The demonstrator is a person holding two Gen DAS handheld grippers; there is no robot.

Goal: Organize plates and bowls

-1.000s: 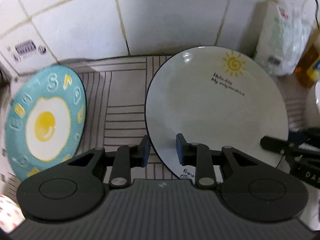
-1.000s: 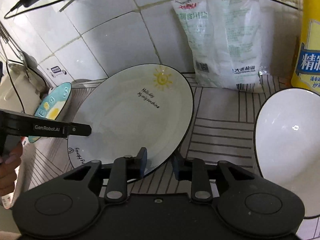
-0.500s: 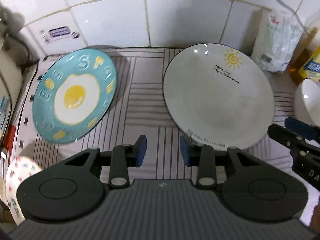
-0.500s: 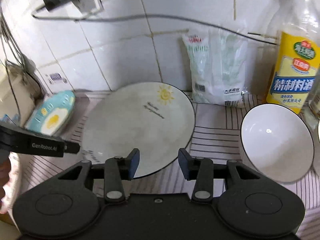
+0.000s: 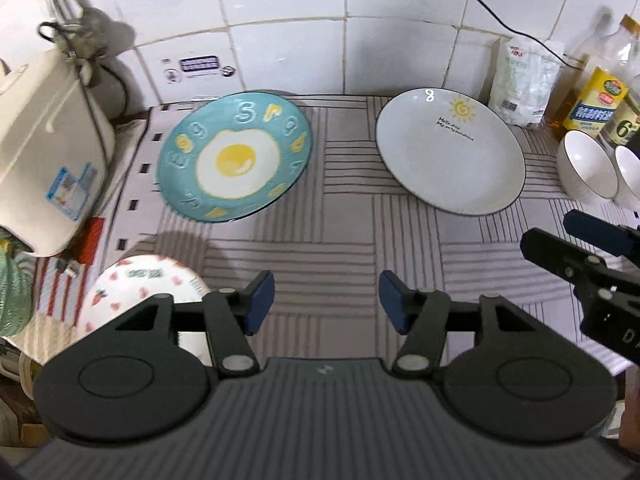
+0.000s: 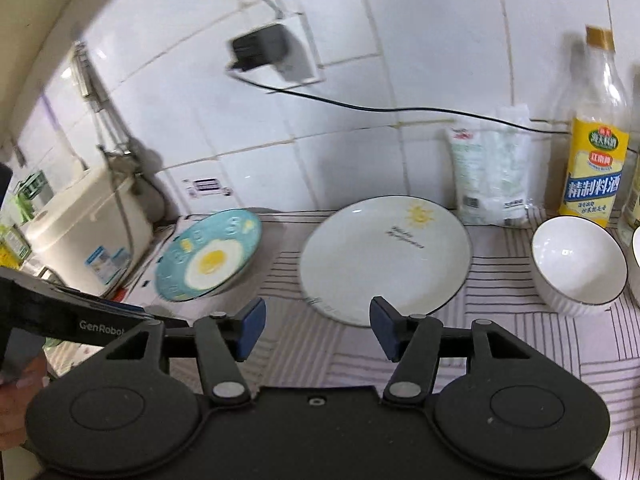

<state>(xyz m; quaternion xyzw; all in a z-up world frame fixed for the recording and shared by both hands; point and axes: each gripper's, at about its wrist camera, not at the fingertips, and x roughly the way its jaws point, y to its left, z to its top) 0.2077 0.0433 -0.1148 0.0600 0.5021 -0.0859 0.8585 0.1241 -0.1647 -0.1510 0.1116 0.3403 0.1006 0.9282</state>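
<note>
A blue plate with a fried-egg picture (image 5: 234,156) (image 6: 210,260) lies on the striped mat at the back left. A white plate with a sun drawing (image 5: 450,150) (image 6: 386,256) lies at the back right. Two white bowls (image 5: 586,170) (image 6: 578,264) stand right of it. A strawberry-print bowl (image 5: 140,292) sits at the front left. My left gripper (image 5: 326,306) is open and empty, above the mat in front of both plates. My right gripper (image 6: 316,326) is open and empty, pulled back from the white plate.
A white appliance (image 5: 44,152) stands at the far left. A white bag (image 6: 490,176) and a yellow-labelled bottle (image 6: 596,148) stand by the tiled wall at the right. A plug and black cable (image 6: 264,50) hang on the wall.
Both grippers have let go of the white plate, opened wide and pulled up and back. The white plate now lies flat on the mat.
</note>
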